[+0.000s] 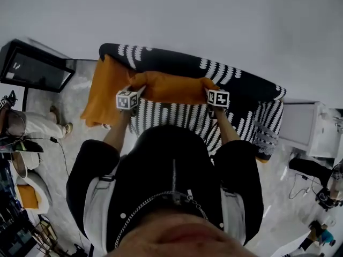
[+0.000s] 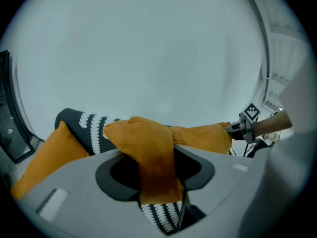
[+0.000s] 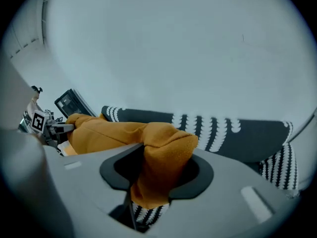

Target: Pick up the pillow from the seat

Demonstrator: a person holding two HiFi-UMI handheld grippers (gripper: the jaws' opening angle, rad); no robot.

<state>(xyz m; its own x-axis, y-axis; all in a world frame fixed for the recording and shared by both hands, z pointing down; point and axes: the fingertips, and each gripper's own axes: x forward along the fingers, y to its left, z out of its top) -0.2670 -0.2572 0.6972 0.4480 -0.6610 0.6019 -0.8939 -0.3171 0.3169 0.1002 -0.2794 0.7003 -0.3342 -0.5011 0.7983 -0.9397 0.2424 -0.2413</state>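
Sleeves [image 1: 94,165]: black, at the bottom of the head view, both arms reaching up the frame.
Left gripper [image 1: 140,91]: left of centre; jaws clamped on a pinched corner of the pillow [image 1: 171,87], with the orange fabric bunched between them.
Right gripper [image 1: 208,93]: right of centre; jaws clamped on the opposite corner, the same kind of pinch.
Pillow: orange, stretched between the two grippers at mid-frame, over the seat [image 1: 177,119]. It looks lifted clear of the cushion, though no view shows the gap outright.
Seat: black with white stripes, just below and behind the pillow, running toward the right edge.
Spare pillow [image 1: 104,92]: orange, propped at the seat's left end, just beside the left gripper.
Screen [image 1: 35,68]: dark, far upper left, well apart.
Risk, grip: each jaw likely holds only loose cover fabric, so the weight may pull a corner out.
Risk, balance: if one side slips, the pillow would swing from the other gripper and may drop.
Risk, snag: a drift leftward could brush the spare pillow and topple it.
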